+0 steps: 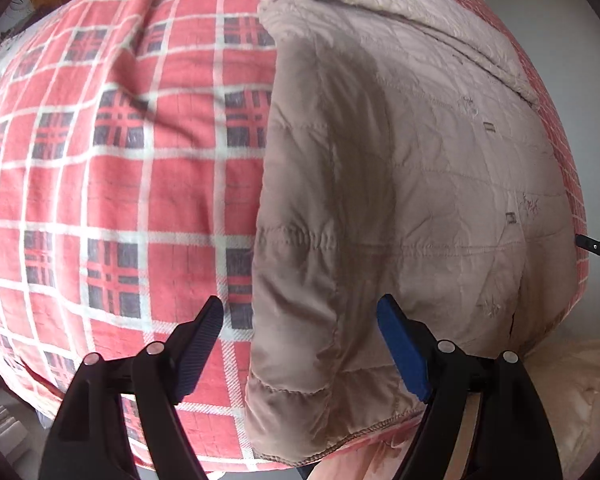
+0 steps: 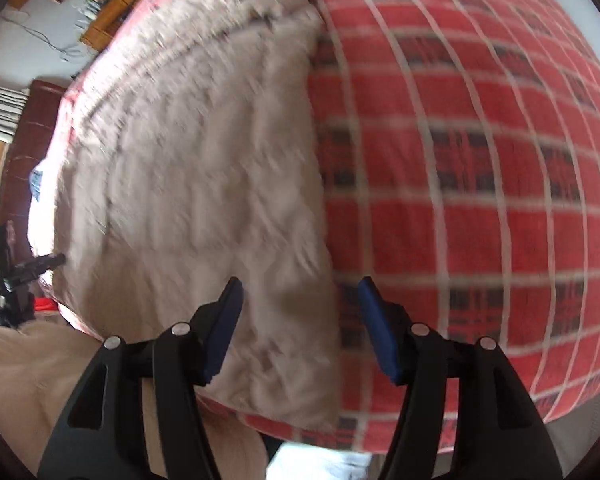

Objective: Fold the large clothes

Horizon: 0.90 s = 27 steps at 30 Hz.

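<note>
Quilted beige jacket (image 1: 400,184) laid on red plaid blanket (image 1: 120,168); hem stitching resolved in left view only. Left gripper (image 1: 300,316) and right gripper (image 2: 300,300): jaws spread, nothing held.

A quilted beige padded jacket (image 1: 412,184) was spread on a red checked blanket (image 1: 112,184), which was laid over the bed.

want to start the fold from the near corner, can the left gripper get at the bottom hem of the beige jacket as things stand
Probably yes. The left gripper is open, and the beige jacket lies flat on the plaid blanket with its hem corner between the fingers, nothing covering it.
</note>
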Tool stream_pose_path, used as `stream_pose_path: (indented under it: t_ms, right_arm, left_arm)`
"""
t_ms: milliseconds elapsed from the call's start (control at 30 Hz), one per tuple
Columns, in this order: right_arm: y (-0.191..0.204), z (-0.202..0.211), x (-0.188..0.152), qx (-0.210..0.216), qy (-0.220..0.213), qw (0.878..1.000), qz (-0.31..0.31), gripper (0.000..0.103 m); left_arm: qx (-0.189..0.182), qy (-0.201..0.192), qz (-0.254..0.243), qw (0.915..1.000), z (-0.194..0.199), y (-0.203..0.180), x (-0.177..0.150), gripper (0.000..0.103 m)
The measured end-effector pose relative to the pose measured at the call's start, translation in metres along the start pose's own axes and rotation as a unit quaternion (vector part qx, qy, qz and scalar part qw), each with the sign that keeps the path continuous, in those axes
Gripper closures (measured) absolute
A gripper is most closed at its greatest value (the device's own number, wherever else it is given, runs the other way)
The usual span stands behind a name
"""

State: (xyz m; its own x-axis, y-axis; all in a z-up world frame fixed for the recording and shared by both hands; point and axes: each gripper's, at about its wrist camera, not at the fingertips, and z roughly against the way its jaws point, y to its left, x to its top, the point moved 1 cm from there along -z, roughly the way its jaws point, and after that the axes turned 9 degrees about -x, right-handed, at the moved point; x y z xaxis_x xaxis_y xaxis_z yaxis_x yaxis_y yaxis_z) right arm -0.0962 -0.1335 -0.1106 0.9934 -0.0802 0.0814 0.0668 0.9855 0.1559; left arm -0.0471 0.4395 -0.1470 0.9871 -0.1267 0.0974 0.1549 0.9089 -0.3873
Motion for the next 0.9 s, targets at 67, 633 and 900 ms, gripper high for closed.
stream_pose_path:
  t_ms: [67,633,900]
  right_arm:
    - [-0.002,-0.007,-0.008,0.004,0.011,1.0,0.0,0.043]
    - [0.026,0.007,-0.007,0.099,0.003,0.994,0.039,0.095]
    - [0.031,0.069,0.03,0.195,-0.091,0.976,0.018,0.096]
  left_arm:
    - [0.002,0.004,-0.002,1.0,-0.002,-0.001,-0.003,0.022]
    - [-0.055,0.0,-0.005,0.9985,0.02,-0.029,-0.002,0.093]
    - [-0.147,-0.083,-0.001,0.9857,0.079,-0.041,0.041,0.094]
